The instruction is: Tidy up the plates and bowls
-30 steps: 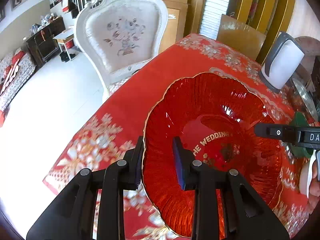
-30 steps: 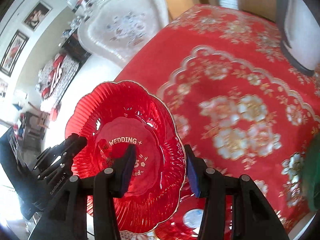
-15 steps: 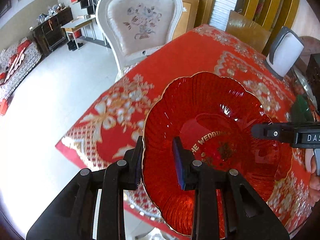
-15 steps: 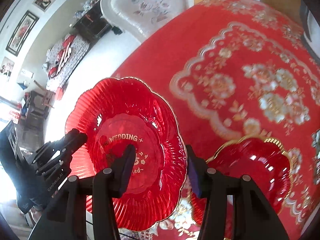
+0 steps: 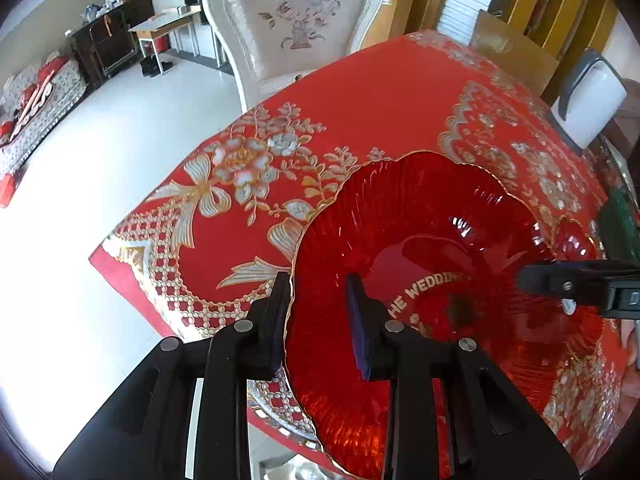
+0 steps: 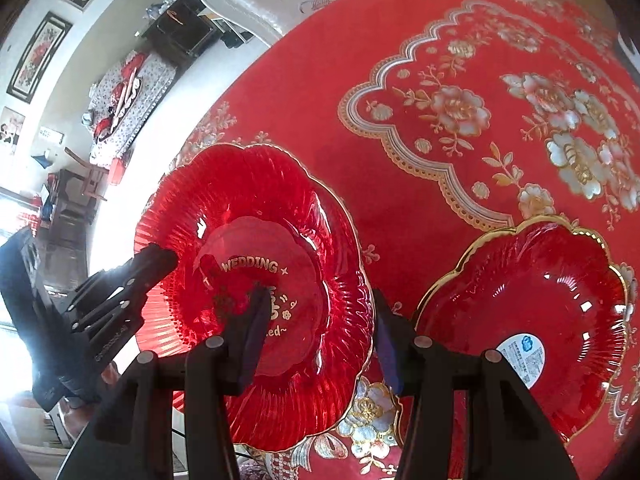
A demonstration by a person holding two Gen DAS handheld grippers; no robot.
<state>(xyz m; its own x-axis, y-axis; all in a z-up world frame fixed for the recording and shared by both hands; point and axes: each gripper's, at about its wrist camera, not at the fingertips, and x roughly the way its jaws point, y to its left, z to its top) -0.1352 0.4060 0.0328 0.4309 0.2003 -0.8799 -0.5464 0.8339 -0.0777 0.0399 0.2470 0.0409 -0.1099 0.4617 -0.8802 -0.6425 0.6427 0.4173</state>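
I see a large red glass plate (image 5: 432, 240) with a wavy gold rim, fine ribs and gold letters "WEDDING" in its flat middle. It is round like a flower, so it has no long axis; its open face looks up and a little toward my left camera, and it is tilted, held above the near edge of the surface (image 5: 380, 92), which wears a red cloth with gold and silver flowers. My left tongs (image 5: 318, 316) stand at a narrow opening with the plate rim between the two pads, one pad under the rim and one inside the dish. My right tongs (image 6: 320, 336) do the same on the opposite rim, so the plate hangs between both. In the left view the right tongs come in only as a black tip at the right side, and a white kettle (image 5: 588, 108) and a white carved chair (image 5: 296, 24) stand behind. The right view shows what the left view almost hides: a second, smaller red dish (image 6: 528, 320) with a gold rim and a white-and-blue sticker, lying on the cloth just beside the held plate. It also shows the left tongs gripping from the far side.
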